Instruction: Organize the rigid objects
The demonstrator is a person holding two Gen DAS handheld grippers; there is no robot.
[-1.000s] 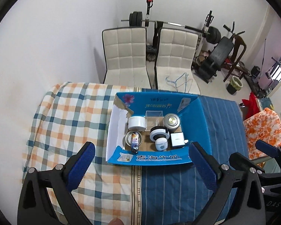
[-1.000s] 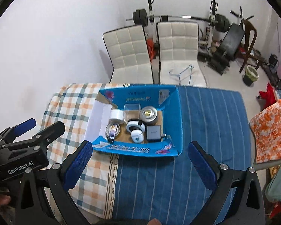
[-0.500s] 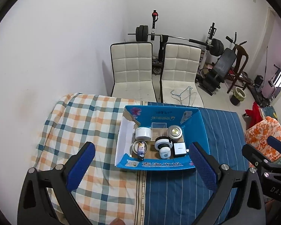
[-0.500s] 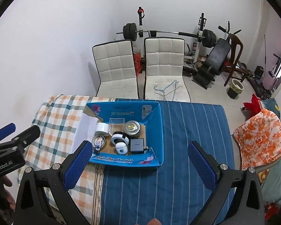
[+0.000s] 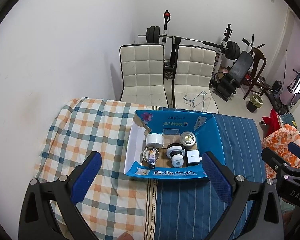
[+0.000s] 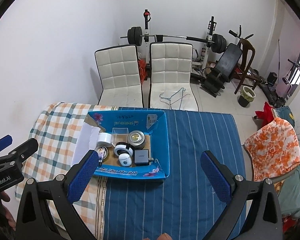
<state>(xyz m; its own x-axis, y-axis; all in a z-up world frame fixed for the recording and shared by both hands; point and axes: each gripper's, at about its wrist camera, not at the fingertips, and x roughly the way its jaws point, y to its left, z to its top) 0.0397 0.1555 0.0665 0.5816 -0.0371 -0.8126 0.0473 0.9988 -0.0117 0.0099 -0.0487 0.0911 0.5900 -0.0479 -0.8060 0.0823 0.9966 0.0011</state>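
Note:
A blue cardboard box (image 5: 210,132) (image 6: 160,132) sits on the cloth-covered table. It holds a white cylinder (image 5: 154,140), a clear plastic case (image 5: 171,137), a round metal tin (image 5: 188,138), a black-and-white round device (image 5: 175,150), a small white device (image 5: 177,161), a dark square charger (image 6: 141,156) and a small bottle on a metal lid (image 5: 152,157). My left gripper (image 5: 151,177) is open and empty, high above the box's near side. My right gripper (image 6: 148,173) is open and empty, above the striped cloth right of the box.
The table is covered by a plaid cloth (image 5: 86,132) on the left and a blue striped cloth (image 6: 200,140) on the right. Two white chairs (image 5: 142,76) (image 5: 194,76) stand behind it, wire hangers on one. Gym equipment (image 6: 220,64) lines the far wall. An orange floral cloth (image 6: 274,146) lies at right.
Both grippers have risen and drawn back from the table, so the box looks smaller and farther. Both stay open and empty. The box contents have not moved.

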